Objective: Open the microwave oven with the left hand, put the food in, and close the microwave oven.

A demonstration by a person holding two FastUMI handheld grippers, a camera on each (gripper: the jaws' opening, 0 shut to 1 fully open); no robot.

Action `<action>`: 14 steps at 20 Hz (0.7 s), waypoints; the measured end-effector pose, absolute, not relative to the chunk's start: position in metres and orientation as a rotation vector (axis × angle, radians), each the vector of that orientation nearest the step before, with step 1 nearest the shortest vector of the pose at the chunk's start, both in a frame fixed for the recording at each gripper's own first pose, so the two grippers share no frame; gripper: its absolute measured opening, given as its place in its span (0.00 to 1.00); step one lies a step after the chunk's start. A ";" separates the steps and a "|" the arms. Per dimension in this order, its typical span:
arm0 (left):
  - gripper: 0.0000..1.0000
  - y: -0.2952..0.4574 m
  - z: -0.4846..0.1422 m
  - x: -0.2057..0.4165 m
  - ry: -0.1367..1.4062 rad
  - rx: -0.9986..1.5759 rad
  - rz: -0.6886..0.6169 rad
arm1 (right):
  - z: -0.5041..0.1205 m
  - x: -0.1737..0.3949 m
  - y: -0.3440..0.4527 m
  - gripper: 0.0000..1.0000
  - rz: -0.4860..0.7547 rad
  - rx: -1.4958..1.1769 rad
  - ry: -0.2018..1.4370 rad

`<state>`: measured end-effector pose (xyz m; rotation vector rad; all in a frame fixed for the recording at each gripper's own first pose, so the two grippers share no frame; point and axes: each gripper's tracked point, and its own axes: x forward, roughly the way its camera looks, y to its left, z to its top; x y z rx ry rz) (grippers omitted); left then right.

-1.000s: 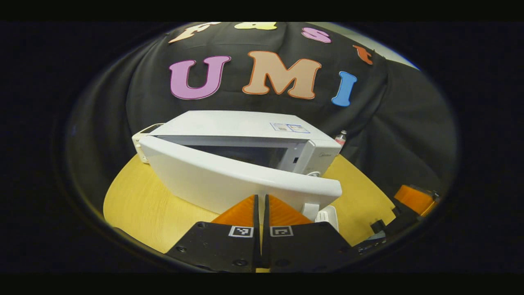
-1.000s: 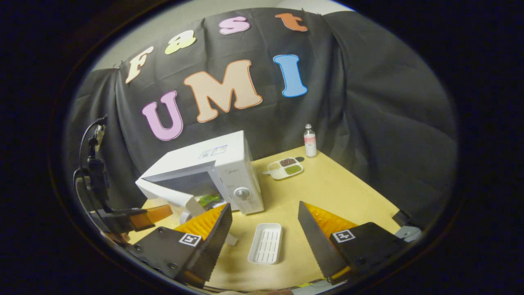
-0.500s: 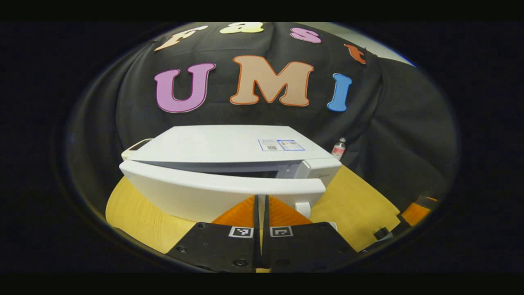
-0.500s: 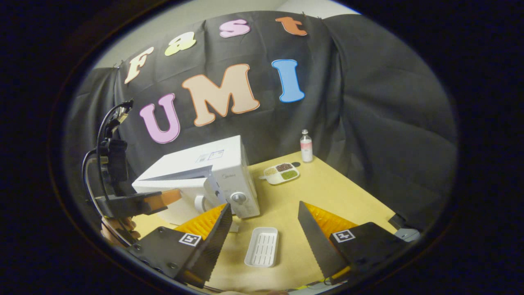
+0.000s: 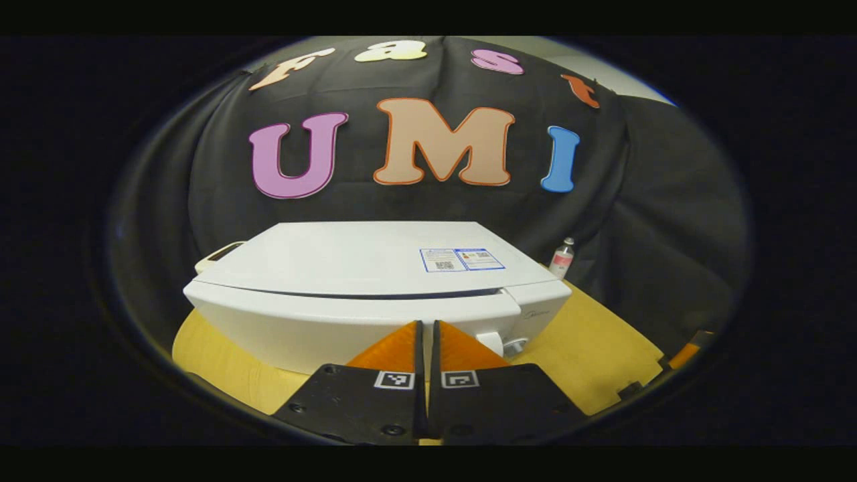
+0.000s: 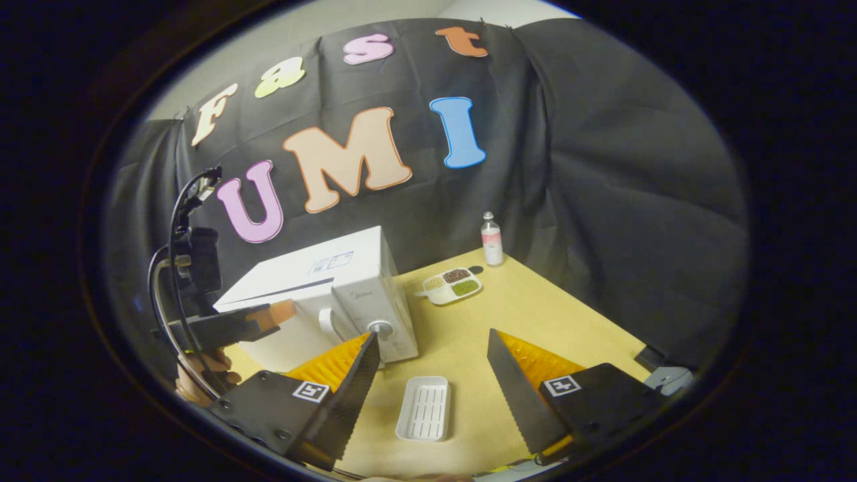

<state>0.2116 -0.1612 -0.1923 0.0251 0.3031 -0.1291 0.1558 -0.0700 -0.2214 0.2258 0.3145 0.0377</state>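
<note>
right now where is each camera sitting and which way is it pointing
Left gripper view: rides the left gripper, low and close to the microwave oven, facing its door; its own shut fingers show at the bottom.
Right gripper view: rides the right gripper, higher and farther back, looking down across the table at the white tray; its own open fingers show.
Shared: the microwave oven, the bottle and the table; the right gripper view also catches the left gripper at the door.

My counter and its load

On my wooden counter [image 6: 535, 301] stand the microwave oven [image 6: 321, 294], a white tray [image 6: 423, 408] near the front edge, a divided dish [image 6: 450, 286] and a bottle [image 6: 492, 239] at the back edge.
</note>
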 end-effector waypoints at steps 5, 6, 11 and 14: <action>0.00 -0.161 -0.190 0.214 0.283 0.018 -0.100 | -0.229 0.162 -0.069 0.99 0.029 0.246 0.330; 0.01 -0.161 -0.189 0.215 0.278 0.017 -0.094 | -0.228 0.162 -0.068 0.91 0.032 0.243 0.330; 0.01 -0.161 -0.190 0.215 0.271 0.011 -0.090 | -0.230 0.165 -0.066 0.91 0.047 0.235 0.336; 0.00 -0.161 -0.190 0.215 0.271 0.015 -0.087 | -0.228 0.166 -0.069 0.91 0.042 0.238 0.333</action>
